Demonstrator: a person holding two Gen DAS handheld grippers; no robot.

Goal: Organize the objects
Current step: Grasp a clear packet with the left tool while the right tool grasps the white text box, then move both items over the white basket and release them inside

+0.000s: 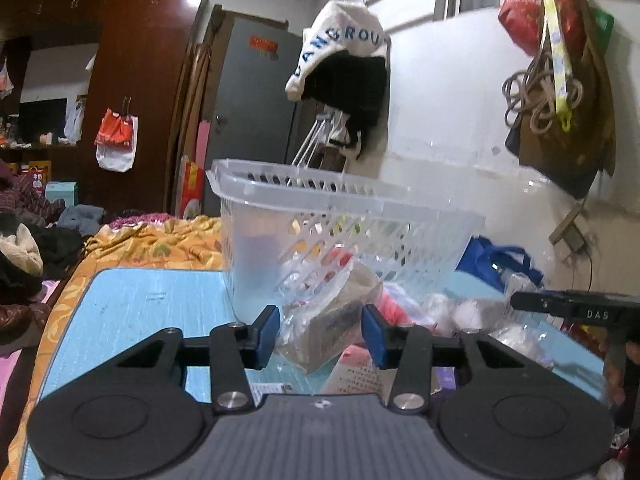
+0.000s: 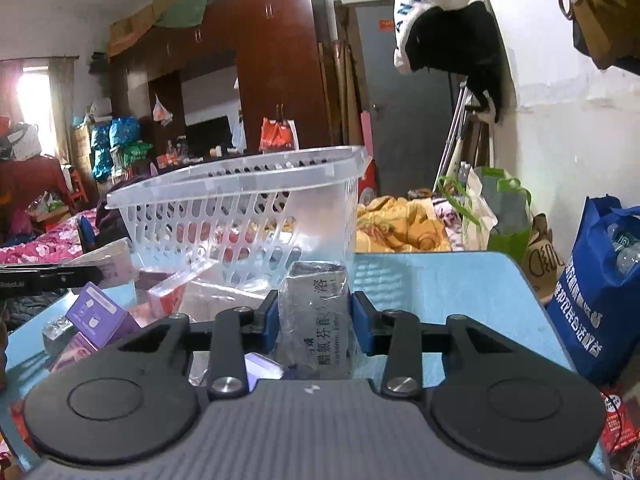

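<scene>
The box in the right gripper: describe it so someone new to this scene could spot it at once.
Find the clear plastic slotted basket on the light blue tabletop. Just in front of its near corner, the right gripper is shut on an upright grey medicine box in clear wrap. Unlike the purple cartons to its left, it is grey with black Chinese characters running down its face.

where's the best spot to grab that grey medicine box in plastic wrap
Across its two long side faces, near mid-height, coming from the table's near edge. The grey medicine box stands upright with flat, parallel sides, and the right gripper is shut on it exactly so.
</scene>
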